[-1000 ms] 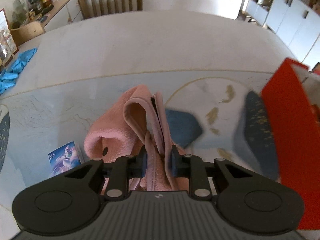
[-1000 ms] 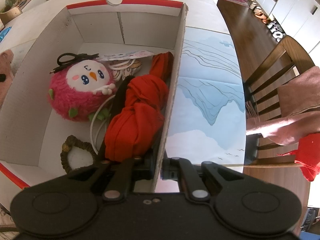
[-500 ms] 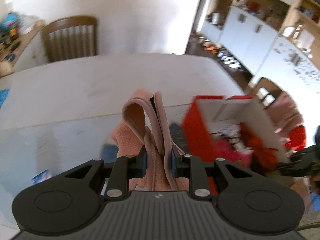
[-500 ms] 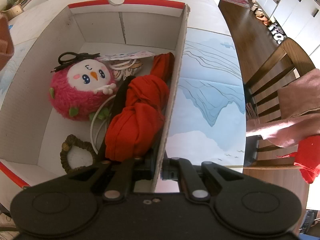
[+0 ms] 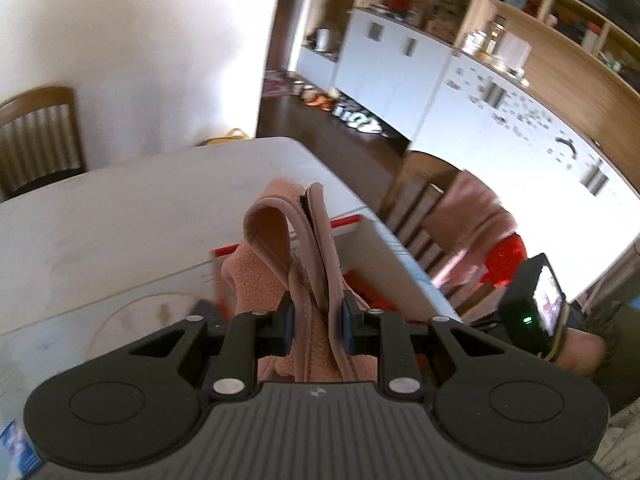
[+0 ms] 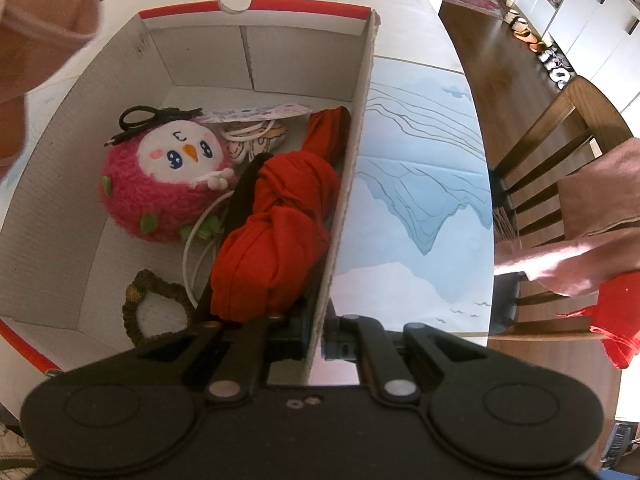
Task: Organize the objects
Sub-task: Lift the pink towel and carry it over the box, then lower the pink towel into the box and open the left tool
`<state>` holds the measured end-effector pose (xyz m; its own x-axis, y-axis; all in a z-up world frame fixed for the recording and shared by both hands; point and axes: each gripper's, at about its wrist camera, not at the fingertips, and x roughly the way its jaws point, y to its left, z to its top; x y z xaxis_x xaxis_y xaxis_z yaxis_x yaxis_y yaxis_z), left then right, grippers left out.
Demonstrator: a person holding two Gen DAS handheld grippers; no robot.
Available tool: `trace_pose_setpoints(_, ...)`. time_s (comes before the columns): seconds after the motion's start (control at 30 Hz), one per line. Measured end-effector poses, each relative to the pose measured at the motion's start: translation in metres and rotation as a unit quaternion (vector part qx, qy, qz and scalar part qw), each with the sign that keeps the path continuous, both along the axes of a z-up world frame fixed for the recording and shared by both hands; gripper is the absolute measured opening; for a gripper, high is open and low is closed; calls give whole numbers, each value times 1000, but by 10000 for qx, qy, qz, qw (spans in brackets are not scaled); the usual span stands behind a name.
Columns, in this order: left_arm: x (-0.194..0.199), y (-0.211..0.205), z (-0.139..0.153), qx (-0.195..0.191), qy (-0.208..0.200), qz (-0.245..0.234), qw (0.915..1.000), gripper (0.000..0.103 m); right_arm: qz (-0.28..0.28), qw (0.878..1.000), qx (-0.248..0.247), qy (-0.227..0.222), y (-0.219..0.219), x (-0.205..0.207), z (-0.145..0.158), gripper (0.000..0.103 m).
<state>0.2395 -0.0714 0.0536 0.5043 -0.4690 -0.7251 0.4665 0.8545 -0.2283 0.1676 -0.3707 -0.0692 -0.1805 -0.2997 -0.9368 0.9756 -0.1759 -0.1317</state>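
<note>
The left hand-held gripper (image 5: 316, 326) is clamped on a pink fleece pouch (image 5: 298, 240), held above the box (image 6: 256, 52). The right hand-held gripper (image 6: 318, 342) pinches the box's wall. No writing is readable.

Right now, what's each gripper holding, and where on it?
Left gripper: shut on the pink fleece item, gripping its folded straps. Right gripper: shut on the cardboard box, pinching the top edge of its right-hand wall.

pink fleece item (image 6: 44, 20) cut off at top-left edge
</note>
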Motion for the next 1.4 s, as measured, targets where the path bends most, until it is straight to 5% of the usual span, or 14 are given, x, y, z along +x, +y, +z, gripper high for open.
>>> trace_pose_setpoints(0.43,17,-92,-58,572,580,-601,9949,21,-35,10000,-11,-11,0,0,0,6)
trace_pose_setpoints(0.77,24,-117,-104,944,821,-795,9890,21,-74,10000,-37,-48,1,-1,0,6)
trace_pose_setpoints(1.07,27,-119,-125,851,1119,-828,9866,24,-113,9999,-54,-68,2,-1,0,6)
trace_pose_setpoints(1.23,25,-114,-127,752,1152,-859,9868,32,-120,9999,-54,-67,2,-1,0,6)
trace_pose_setpoints(1.4,19,-112,-122,715,999,-883,9885,67,-132,9999,-54,-63,1,-2,-1,6)
